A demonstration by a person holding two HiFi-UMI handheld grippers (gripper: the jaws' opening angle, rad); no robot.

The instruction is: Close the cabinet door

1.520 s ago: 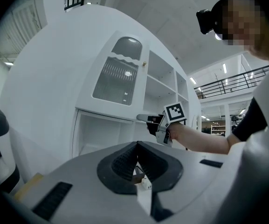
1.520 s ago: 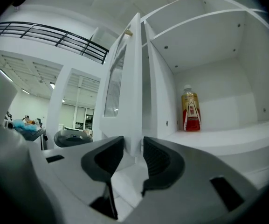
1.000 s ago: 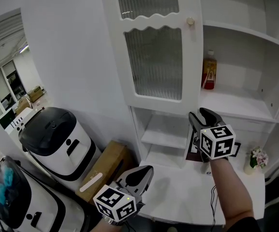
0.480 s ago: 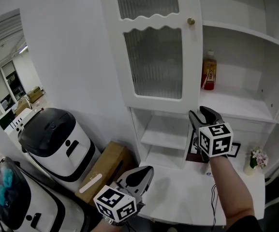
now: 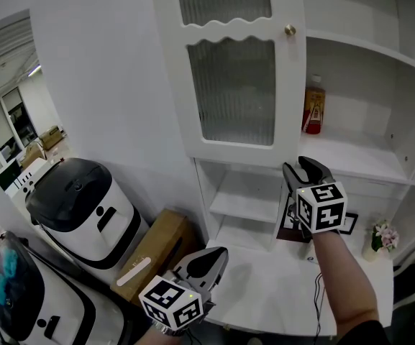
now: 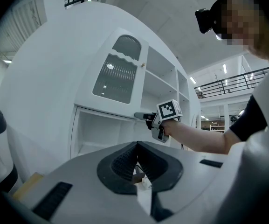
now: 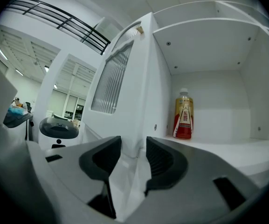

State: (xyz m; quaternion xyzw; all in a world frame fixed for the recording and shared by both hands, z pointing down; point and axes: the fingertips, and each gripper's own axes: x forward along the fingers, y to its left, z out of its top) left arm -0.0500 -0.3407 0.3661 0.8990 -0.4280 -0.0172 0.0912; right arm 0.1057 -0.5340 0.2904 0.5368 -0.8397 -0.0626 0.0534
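Note:
The white cabinet door [image 5: 232, 85] with ribbed glass and a small brass knob [image 5: 290, 29] stands swung open, left of the open shelves. My right gripper [image 5: 298, 168] is at the door's lower right corner. In the right gripper view the door [image 7: 125, 78] has its edge between the pads of the right gripper [image 7: 133, 146], which have just been closing on it. My left gripper [image 5: 218, 252] hangs low over the counter edge, and the left gripper [image 6: 136, 146] shows its jaws shut with nothing in them. The left gripper view also shows the right gripper [image 6: 141, 116] under the door [image 6: 118, 73].
A red-labelled bottle [image 5: 313, 110] stands on the shelf just right of the door. Below are a white counter [image 5: 279, 286], a framed picture [image 5: 347, 223] and a small flower pot [image 5: 381, 237]. A white-and-black machine [image 5: 85, 207] and a cardboard box [image 5: 153, 254] stand at the left.
The door has swung slightly to the right, its knob shifting right with it. The right gripper stays at the door's lower corner. The left gripper has not moved.

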